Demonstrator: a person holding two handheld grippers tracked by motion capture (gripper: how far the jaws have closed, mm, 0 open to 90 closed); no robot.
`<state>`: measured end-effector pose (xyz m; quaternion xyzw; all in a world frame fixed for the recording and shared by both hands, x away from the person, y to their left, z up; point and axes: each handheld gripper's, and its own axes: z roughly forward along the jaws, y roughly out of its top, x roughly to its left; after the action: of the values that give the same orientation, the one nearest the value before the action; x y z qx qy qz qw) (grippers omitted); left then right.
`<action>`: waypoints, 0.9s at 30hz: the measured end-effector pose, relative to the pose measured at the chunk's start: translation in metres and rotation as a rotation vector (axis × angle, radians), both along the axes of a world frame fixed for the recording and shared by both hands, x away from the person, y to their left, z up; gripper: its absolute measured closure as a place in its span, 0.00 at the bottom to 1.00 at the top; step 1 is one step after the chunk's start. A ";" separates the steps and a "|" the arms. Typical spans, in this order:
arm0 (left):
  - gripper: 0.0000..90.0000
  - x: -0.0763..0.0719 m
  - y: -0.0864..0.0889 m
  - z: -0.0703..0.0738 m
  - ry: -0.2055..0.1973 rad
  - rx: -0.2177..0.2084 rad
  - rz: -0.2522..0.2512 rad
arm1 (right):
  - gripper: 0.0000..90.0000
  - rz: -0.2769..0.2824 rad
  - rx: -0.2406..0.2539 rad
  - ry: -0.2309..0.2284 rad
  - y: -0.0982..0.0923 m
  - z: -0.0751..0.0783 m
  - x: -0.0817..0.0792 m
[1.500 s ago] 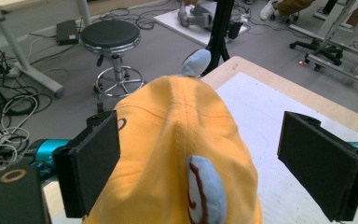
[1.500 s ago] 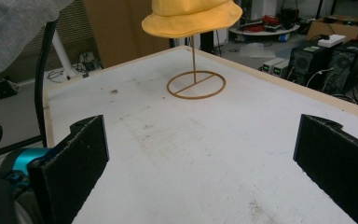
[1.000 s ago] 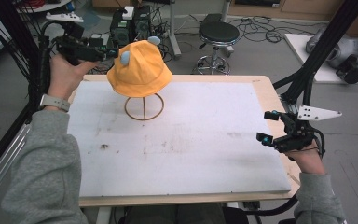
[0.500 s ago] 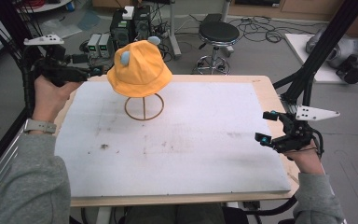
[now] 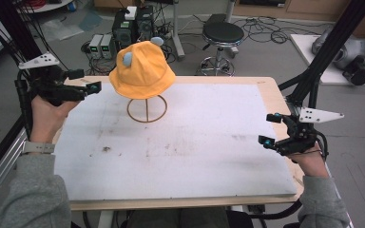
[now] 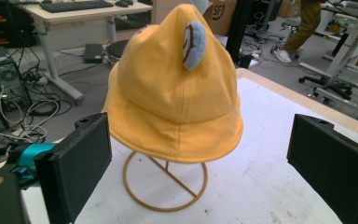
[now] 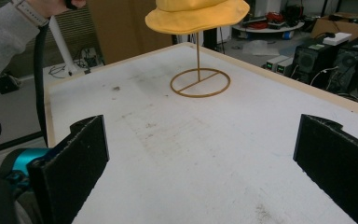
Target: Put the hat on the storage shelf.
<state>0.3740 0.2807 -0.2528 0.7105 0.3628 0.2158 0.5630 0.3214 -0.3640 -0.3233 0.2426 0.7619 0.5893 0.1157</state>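
Observation:
A yellow bucket hat (image 5: 142,70) with two pale blue ears sits on a thin gold wire stand (image 5: 147,109) at the far left of the table. In the left gripper view the hat (image 6: 177,88) is straight ahead above the stand's ring base (image 6: 165,184). My left gripper (image 5: 86,81) is held open at the table's left edge, a short way left of the hat, with nothing between its jaws. At the right edge my right gripper (image 5: 270,129) is also open and holds nothing. In the right gripper view the hat brim (image 7: 196,17) and the stand (image 7: 199,81) are far ahead.
The white tabletop (image 5: 185,142) is stained and has a wooden border. Behind the table stand a black stool (image 5: 222,35) and computer boxes (image 5: 123,28) among cables on the floor. Black frame posts (image 5: 323,57) rise at the right.
My left gripper has drawn back leftwards from beside the hat to the table's left edge, and dropped a little. The right gripper has stayed still.

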 end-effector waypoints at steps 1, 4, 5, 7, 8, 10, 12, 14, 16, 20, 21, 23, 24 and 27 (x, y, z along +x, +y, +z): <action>0.08 -0.002 0.000 -0.002 -0.005 -0.003 0.002 | 0.03 -0.004 -0.001 -0.003 0.000 0.000 0.000; 0.08 -0.010 0.001 -0.007 -0.020 0.008 0.025 | 0.03 -0.009 0.000 -0.004 -0.001 0.000 0.000; 0.08 -0.013 0.002 -0.009 -0.023 0.005 0.027 | 0.03 -0.011 0.002 -0.005 -0.001 0.000 0.000; 0.08 -0.018 0.004 -0.013 -0.029 -0.003 0.046 | 0.03 -0.014 0.001 -0.005 -0.001 0.000 0.000; 0.08 -0.020 0.005 -0.015 -0.033 -0.011 0.050 | 0.03 -0.015 -0.001 -0.007 0.000 0.000 0.000; 0.08 -0.025 0.007 -0.020 -0.037 -0.022 0.066 | 0.03 -0.016 -0.002 -0.008 0.000 0.000 0.000; 0.08 -0.029 0.008 -0.026 -0.039 -0.032 0.074 | 0.03 -0.016 -0.006 -0.004 0.001 0.000 0.000; 0.08 -0.033 0.009 -0.031 -0.038 -0.036 0.090 | 0.03 -0.016 -0.006 -0.005 0.002 0.000 0.000; 0.08 -0.037 0.009 -0.036 -0.039 -0.042 0.098 | 0.03 -0.017 -0.009 -0.006 0.002 -0.001 0.000; 0.08 -0.043 0.012 -0.045 -0.045 -0.058 0.120 | 0.03 -0.038 -0.006 -0.014 0.001 0.000 0.000; 0.08 -0.045 0.012 -0.047 -0.045 -0.060 0.125 | 0.03 -0.042 -0.006 -0.014 0.001 0.000 0.000; 0.08 -0.048 0.011 -0.051 -0.042 -0.065 0.127 | 0.03 -0.046 -0.004 -0.018 0.001 0.000 0.000; 0.08 -0.050 0.011 -0.053 -0.041 -0.059 0.134 | 0.03 -0.051 -0.005 -0.018 0.000 0.000 0.000; 0.08 -0.056 0.010 -0.059 -0.047 -0.061 0.144 | 0.03 -0.060 -0.002 -0.018 0.000 0.000 0.000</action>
<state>0.3183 0.2908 -0.3114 0.6600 0.4061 0.2613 0.5755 0.3214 -0.3644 -0.3229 0.2602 0.7538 0.5869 0.1404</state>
